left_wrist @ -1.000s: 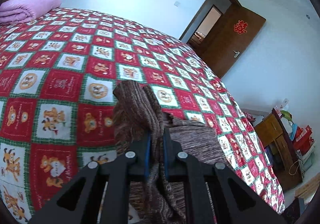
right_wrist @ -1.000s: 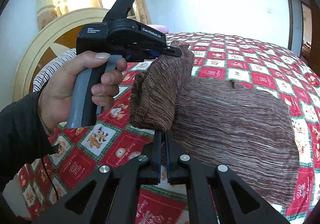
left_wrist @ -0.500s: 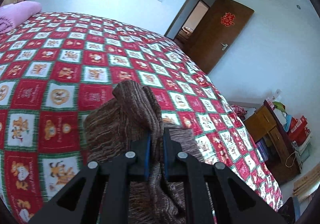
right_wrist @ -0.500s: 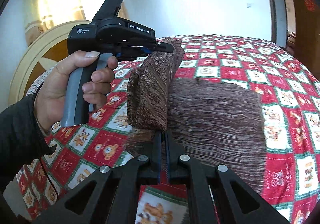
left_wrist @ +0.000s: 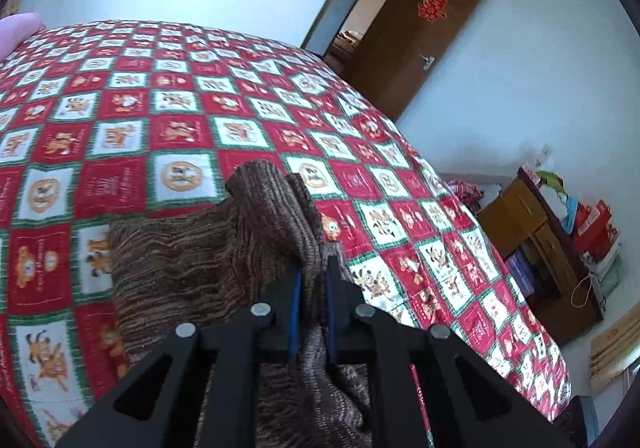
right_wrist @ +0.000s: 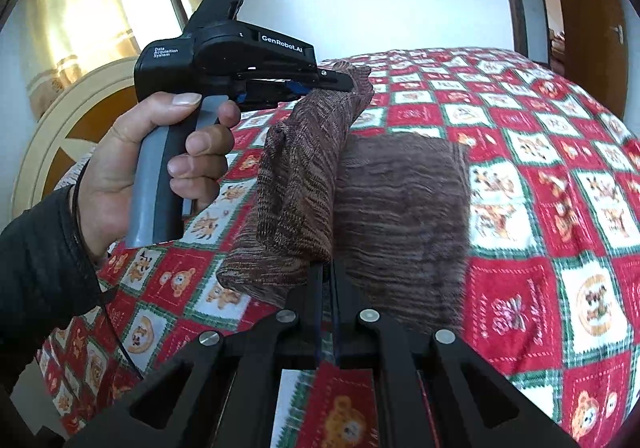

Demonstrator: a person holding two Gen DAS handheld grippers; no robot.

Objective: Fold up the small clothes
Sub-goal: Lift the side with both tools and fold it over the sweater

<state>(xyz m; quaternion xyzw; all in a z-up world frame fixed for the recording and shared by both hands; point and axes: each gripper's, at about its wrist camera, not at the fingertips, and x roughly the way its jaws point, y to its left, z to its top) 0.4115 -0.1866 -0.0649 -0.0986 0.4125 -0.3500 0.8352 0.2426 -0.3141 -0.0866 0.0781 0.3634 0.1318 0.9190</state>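
Note:
A brown striped knit garment [right_wrist: 400, 204] lies on the red patterned bedspread [right_wrist: 560, 176], with one edge lifted off it. My right gripper [right_wrist: 326, 268] is shut on the near corner of that raised edge. My left gripper [right_wrist: 344, 82], held in a person's hand [right_wrist: 160, 160], is shut on the far corner. The lifted strip [right_wrist: 304, 176] hangs between the two corners, over the flat part. In the left wrist view the knit [left_wrist: 272, 216] bunches up between the pinched fingers of the left gripper [left_wrist: 312, 268], and the rest of the garment [left_wrist: 172, 268] spreads out to the left.
A wooden headboard [right_wrist: 72, 120] and a curtained window [right_wrist: 100, 8] stand behind the left hand. A brown door [left_wrist: 416, 44] stands open past the bed. A wooden cabinet [left_wrist: 540, 248] loaded with items sits by the bed's right side. A pink blanket [left_wrist: 16, 32] lies far left.
Both grippers have carried the lifted edge sideways over the flat part of the garment. The visible flat area has become narrower, and more bedspread shows on the side they left.

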